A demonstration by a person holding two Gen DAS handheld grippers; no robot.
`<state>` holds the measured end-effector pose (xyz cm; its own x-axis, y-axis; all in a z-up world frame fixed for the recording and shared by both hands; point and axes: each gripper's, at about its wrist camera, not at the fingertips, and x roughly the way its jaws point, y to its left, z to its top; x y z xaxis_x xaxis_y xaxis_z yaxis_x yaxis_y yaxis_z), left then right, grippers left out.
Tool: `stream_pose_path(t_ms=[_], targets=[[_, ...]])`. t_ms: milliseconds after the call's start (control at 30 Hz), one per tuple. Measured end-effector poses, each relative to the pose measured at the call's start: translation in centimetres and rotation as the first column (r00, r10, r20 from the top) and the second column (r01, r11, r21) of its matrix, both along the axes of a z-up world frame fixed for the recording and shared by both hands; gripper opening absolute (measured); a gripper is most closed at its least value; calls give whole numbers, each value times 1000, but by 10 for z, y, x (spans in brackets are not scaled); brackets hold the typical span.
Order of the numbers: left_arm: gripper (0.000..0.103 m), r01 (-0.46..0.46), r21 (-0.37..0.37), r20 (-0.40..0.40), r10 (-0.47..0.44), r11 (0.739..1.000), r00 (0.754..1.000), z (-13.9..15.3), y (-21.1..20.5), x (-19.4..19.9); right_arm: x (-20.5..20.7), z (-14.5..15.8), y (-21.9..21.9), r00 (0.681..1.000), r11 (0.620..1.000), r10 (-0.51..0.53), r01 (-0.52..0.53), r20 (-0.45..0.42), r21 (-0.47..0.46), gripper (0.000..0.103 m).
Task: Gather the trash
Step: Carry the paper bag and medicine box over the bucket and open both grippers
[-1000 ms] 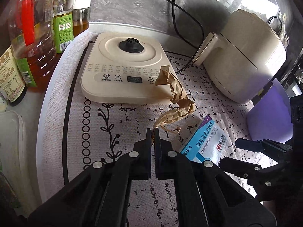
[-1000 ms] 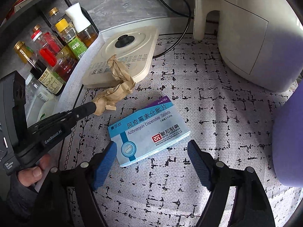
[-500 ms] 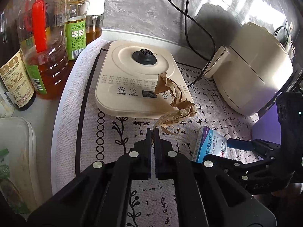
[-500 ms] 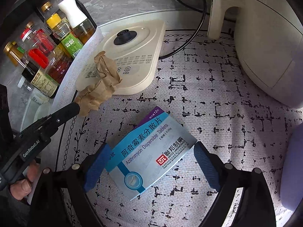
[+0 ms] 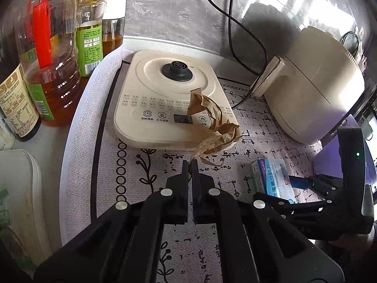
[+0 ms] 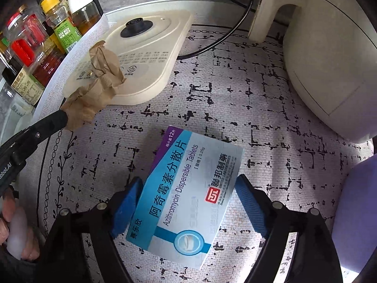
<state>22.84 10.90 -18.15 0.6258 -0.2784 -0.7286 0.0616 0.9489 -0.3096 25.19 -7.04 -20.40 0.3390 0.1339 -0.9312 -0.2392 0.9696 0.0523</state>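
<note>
Box [image 6: 188,195]: lying tilted between the right hand-held gripper [image 6: 188,208] as its jaws are closing, maybe skidding out.
Paper [image 5: 212,122]: dangling from the left hand-held gripper [image 5: 190,165], clamped on one thin, tearable tail.

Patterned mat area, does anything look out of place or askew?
The tablet box lies askew on the mat, one end tipped up. Crumpled brown paper droops over the cream appliance base.

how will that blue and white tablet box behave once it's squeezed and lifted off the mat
The tablet box is thin card, so it is probably light and may dent under a hard squeeze. It sits between the closing right gripper pads at a slant, so it may twist straight. Its glossy face could slip.
</note>
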Motion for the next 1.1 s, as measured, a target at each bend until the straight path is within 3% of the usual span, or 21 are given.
stream_pose_path(t_ms=[67, 333, 733, 1100], targets=[[3, 7, 0, 7, -7, 1000, 1000, 4, -3, -2, -4, 5, -7, 1000, 1000, -9, 9, 8, 24, 66], [3, 23, 24, 86, -25, 999, 996, 41, -19, -14, -31, 61, -26, 987, 998, -21, 11, 161, 62, 66], [3, 33, 42, 206, -41, 999, 978, 107, -53, -43, -76, 154, -70, 919, 992, -69, 21, 389, 126, 66], [3, 103, 48, 250, -112, 994, 962, 134, -110, -51, -101, 185, -136, 866, 985, -145, 82, 479, 149, 66]])
